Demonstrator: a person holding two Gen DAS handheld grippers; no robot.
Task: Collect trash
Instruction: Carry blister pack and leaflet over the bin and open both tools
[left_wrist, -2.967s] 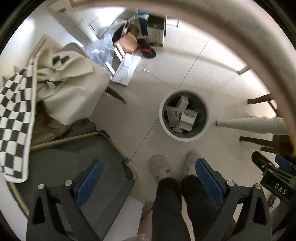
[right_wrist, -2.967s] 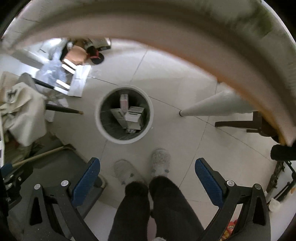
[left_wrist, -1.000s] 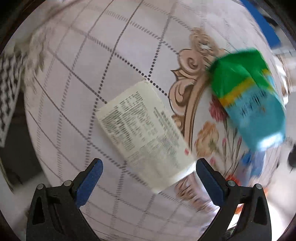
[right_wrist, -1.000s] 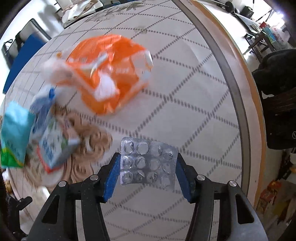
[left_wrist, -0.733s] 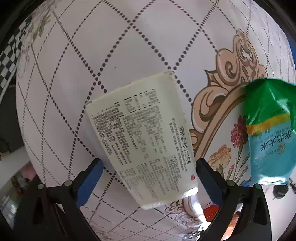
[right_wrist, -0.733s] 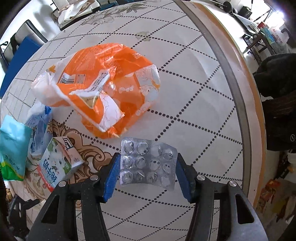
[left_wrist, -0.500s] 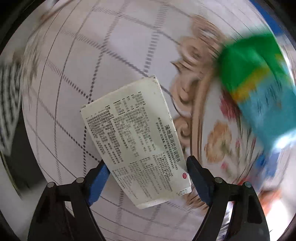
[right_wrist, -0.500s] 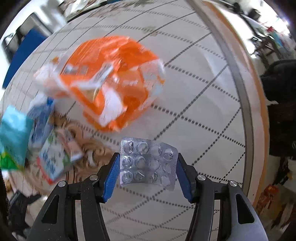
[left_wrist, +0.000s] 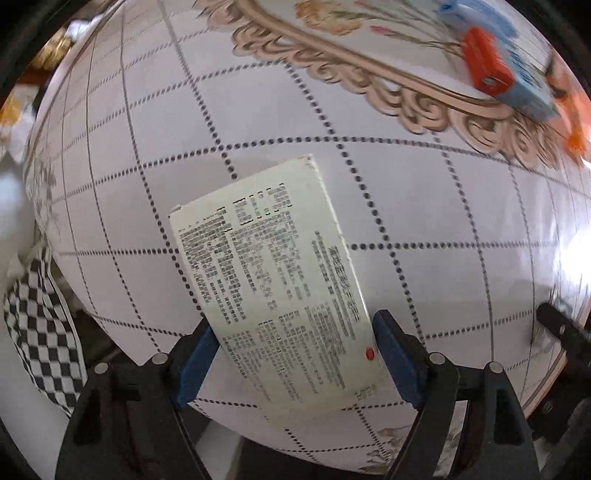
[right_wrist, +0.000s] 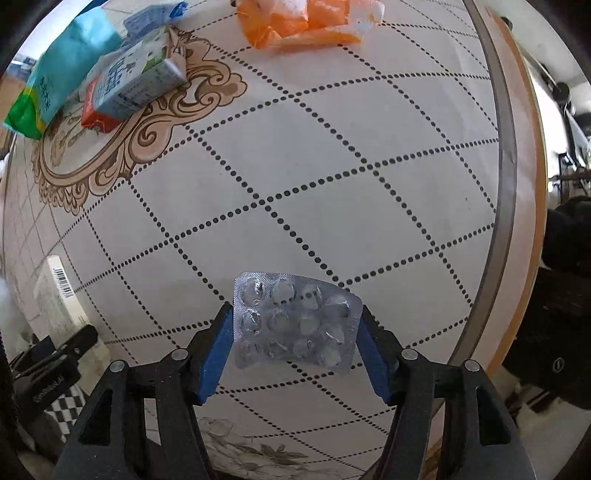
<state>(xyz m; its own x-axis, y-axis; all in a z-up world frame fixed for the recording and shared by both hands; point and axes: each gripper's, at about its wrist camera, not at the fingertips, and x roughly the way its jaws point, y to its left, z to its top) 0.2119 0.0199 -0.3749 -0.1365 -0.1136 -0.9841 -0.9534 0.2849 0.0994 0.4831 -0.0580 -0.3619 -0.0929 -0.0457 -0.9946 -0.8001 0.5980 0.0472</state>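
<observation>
Left gripper (left_wrist: 295, 354) clamped on printed white box (left_wrist: 271, 280) above patterned tablecloth (left_wrist: 424, 206); right gripper (right_wrist: 295, 349) clamped on silver blister pack (right_wrist: 295, 321); far ahead-left of right gripper: milk carton (right_wrist: 136, 83), teal-green packet (right_wrist: 59, 77); far ahead: orange bag (right_wrist: 306, 20)

Paper, foil and plastic on a glossy table

The table (right_wrist: 332, 166) has a smooth, shiny printed covering. The leaflet (left_wrist: 273, 284) is matt paper; the blister pack (right_wrist: 295, 321) is silvery foil under clear plastic. The orange bag (right_wrist: 306, 22) looks like crinkled glossy film, the carton (right_wrist: 136, 81) coated card.
</observation>
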